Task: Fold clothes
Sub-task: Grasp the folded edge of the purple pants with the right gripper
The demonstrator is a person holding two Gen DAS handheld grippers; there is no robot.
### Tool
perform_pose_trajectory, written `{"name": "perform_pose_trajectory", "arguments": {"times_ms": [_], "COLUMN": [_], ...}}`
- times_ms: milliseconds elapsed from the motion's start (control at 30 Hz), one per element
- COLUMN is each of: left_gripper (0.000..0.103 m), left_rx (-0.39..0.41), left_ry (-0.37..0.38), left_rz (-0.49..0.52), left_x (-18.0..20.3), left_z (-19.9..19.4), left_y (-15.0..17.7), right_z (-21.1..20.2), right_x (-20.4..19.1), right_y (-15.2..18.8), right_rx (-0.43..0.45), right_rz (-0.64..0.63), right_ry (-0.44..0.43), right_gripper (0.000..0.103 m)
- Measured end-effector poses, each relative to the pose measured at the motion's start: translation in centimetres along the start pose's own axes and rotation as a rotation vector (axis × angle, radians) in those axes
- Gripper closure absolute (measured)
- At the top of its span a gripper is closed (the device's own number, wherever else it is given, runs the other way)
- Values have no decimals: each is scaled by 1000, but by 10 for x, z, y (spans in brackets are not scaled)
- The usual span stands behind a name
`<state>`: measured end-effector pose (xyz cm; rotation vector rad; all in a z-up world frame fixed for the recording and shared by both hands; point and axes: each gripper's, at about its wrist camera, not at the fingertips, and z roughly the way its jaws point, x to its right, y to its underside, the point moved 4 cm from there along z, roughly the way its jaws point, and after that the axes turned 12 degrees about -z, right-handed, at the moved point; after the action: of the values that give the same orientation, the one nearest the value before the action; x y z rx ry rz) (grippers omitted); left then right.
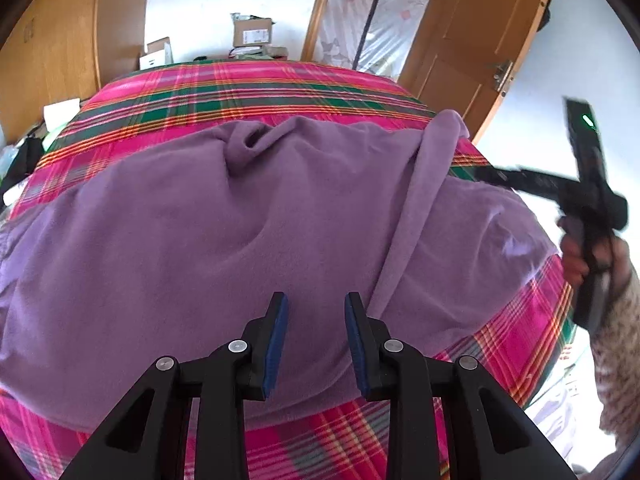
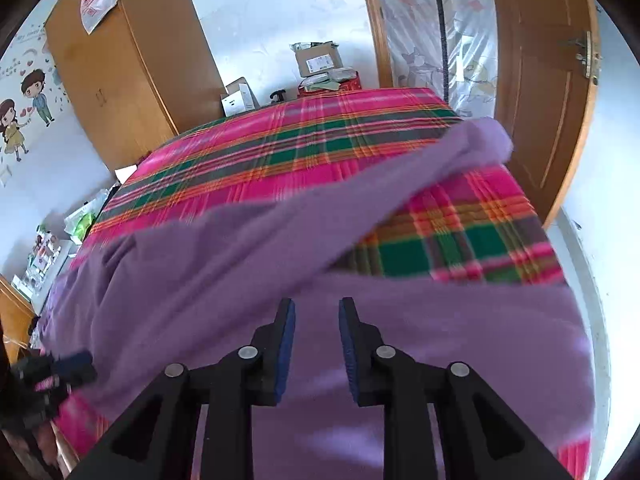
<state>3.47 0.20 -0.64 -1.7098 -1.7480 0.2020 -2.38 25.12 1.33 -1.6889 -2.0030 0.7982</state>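
Our left gripper (image 1: 316, 304) and right gripper (image 2: 317, 308) both parted, empty, over soft purple fleece garment (image 1: 200, 220) on pink plaid bedspread (image 1: 240, 84)

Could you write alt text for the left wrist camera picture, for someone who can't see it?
A purple fleece garment lies spread on a bed covered with a pink and green plaid blanket, one sleeve folded across it. The left gripper hovers over it, open and empty; at right, a hand holds the right gripper.
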Motion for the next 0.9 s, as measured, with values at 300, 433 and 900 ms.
{"name": "perform_pose_trajectory", "arguments": {"times_ms": [300,433,900], "left_gripper": [73,73,73], "left_rx": [-28,-36,-22], "left_ry": [39,59,55], "left_rz": [159,139,131], "left_x": [24,22,22], "left_z": [17,24,25], "left_y": [9,3,0], "right_z": [51,69,72], "right_x": [3,-2,7], "right_y": [-46,-55,-45], "right_rx": [-43,-106,-152], "right_rz": [61,27,92], "right_ry": [30,48,109], "right_gripper": [72,69,99]}}
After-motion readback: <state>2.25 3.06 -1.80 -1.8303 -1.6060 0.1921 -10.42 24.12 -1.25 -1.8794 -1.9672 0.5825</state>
